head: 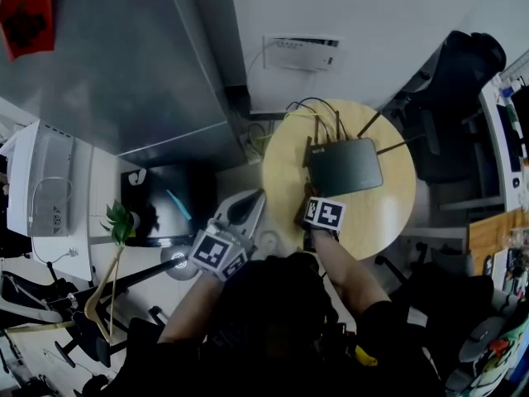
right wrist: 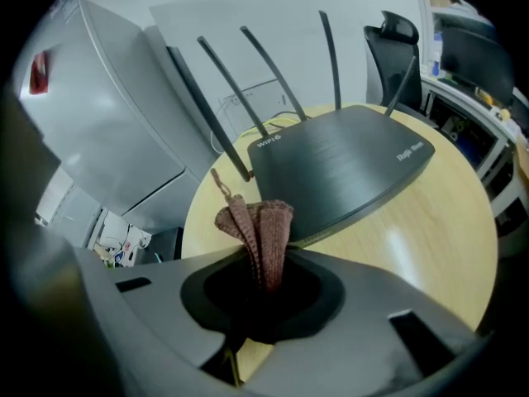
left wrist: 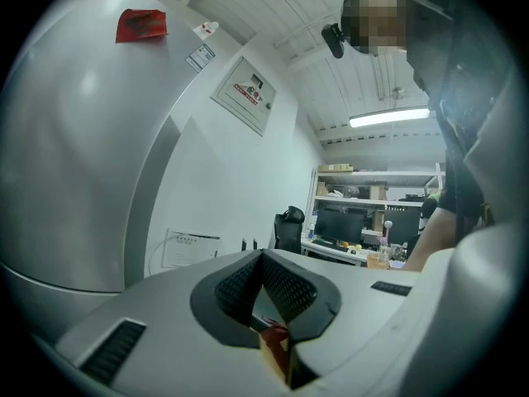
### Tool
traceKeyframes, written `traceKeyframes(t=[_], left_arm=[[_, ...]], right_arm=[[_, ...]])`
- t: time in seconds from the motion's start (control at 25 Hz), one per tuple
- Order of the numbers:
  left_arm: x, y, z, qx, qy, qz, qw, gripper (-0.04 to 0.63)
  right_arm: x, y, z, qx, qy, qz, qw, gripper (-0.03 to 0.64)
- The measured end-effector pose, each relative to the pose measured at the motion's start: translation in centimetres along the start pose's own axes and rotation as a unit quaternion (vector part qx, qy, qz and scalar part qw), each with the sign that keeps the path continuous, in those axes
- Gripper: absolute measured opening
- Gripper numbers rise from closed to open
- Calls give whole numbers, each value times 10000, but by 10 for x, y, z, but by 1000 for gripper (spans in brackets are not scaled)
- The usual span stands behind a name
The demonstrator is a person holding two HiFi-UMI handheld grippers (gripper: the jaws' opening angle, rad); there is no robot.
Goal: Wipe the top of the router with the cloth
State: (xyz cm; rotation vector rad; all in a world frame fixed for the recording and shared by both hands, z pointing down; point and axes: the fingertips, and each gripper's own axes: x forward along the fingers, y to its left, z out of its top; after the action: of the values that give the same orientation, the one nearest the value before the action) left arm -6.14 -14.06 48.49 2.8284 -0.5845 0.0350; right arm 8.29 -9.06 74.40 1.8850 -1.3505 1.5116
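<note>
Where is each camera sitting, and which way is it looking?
Head view: on the person's head, looking steeply down at the round table and router; both forearms, left tool and right tool show.
Left gripper view: on the left tool, tilted up at wall and ceiling; its shut jaws and the person's torso show.
Right gripper view: on the right tool, facing the router; its jaws pinch the cloth.
Shared: head and right gripper views both show router and table.
</note>
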Motion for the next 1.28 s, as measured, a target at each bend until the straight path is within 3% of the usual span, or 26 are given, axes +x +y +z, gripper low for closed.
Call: traceKeyframes(t=[0.12,0.24,0.44,0.56,0.88,1.12,1.28], left_arm=[[1,-7,-2,32,-6,-30,10000,-9],[1,-13,-1,17,-25,7,10000,-8],[3,-21,1,6,-73,107,9999,-8],[7,-25,1,56,-102,161,9998,-8],[22,-46,3,99,-145,287,9994,-9],[32,-60,14,25,-247,486,9985,-8],[39,-63,17,107,-296,600,9977,-8]], right_arm=[[-2,-7,-5,-341,25,45,9994,64],[-4,-10,-2,-1127,-35,-10,9936,65],[-9,-6,1,-2546,-99,172,9668,66],[-12,-14,0,-3116,-11,101,9502,66],[-15,-35,-2,-3707,376,339,9274,66],[-18,-72,7,-4158,641,160,9071,66],[-16,-91,15,-4257,797,162,9012,66]])
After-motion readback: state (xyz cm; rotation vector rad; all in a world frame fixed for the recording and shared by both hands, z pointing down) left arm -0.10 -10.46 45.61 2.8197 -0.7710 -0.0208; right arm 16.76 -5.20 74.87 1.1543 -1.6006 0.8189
